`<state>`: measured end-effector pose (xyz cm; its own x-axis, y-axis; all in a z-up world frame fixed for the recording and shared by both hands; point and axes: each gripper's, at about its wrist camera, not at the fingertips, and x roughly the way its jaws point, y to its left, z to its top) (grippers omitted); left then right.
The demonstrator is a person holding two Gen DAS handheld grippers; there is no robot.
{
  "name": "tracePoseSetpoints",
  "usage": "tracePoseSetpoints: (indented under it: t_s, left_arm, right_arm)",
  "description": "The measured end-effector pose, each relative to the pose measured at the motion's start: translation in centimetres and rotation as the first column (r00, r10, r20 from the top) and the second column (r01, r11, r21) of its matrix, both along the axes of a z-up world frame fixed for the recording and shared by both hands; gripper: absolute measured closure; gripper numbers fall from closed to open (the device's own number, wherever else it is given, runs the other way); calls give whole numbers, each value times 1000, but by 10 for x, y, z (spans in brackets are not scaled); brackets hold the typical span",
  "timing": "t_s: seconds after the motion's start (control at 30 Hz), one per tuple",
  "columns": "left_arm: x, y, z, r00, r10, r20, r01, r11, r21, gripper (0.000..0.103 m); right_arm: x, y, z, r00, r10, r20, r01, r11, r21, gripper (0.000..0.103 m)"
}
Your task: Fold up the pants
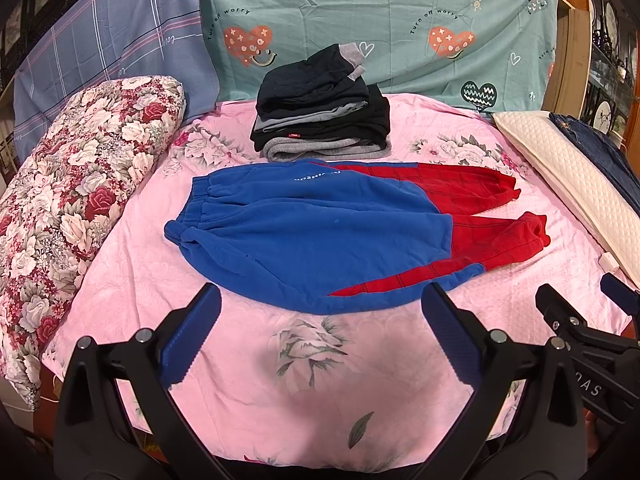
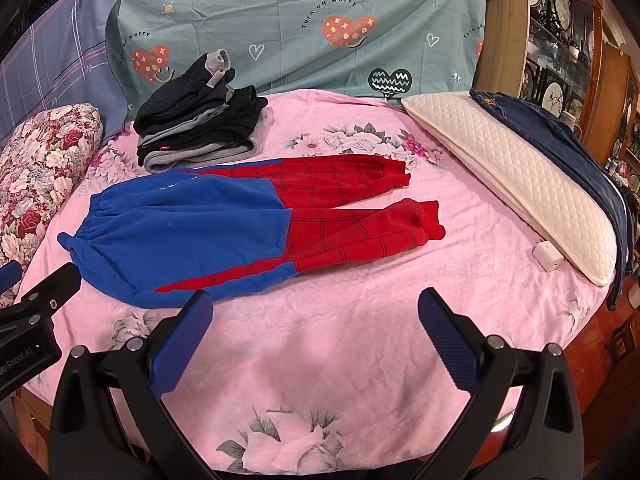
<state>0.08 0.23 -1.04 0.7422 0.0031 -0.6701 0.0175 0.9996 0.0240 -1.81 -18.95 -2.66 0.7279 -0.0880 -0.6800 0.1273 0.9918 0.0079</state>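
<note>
Blue and red pants (image 1: pixel 320 236) lie spread flat on the pink bed sheet (image 1: pixel 320 380), waistband to the left, both red legs to the right; they also show in the right wrist view (image 2: pixel 224 224). My left gripper (image 1: pixel 320 316) is open and empty, hovering just in front of the pants' near edge. My right gripper (image 2: pixel 316 320) is open and empty, in front of the pants' near leg. The right gripper also shows at the right edge of the left wrist view (image 1: pixel 580 320).
A stack of folded dark and grey clothes (image 1: pixel 320 116) sits behind the pants. A floral bolster (image 1: pixel 76 208) lies at the left. A white quilted pillow (image 2: pixel 512 184) with dark jeans (image 2: pixel 568 148) lies at the right, a small white box (image 2: pixel 547 257) beside it.
</note>
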Motion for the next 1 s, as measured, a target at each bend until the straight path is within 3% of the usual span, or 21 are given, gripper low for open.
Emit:
tracePoseSetpoints:
  t_s: [0.67, 0.9, 1.0]
  left_arm:
    - [2, 2, -8, 1000, 3, -22, -3, 1000, 9, 2]
    - [21, 6, -27, 993, 10, -116, -10, 1000, -2, 2]
    - [39, 16, -40, 983, 19, -183, -28, 999, -44, 2]
  right_arm:
    - [2, 2, -7, 1000, 5, -12, -5, 1000, -1, 1]
    - [10, -3, -17, 999, 3, -52, -2, 1000, 14, 1]
    - [14, -3, -20, 998, 4, -64, -3, 1000, 12, 1]
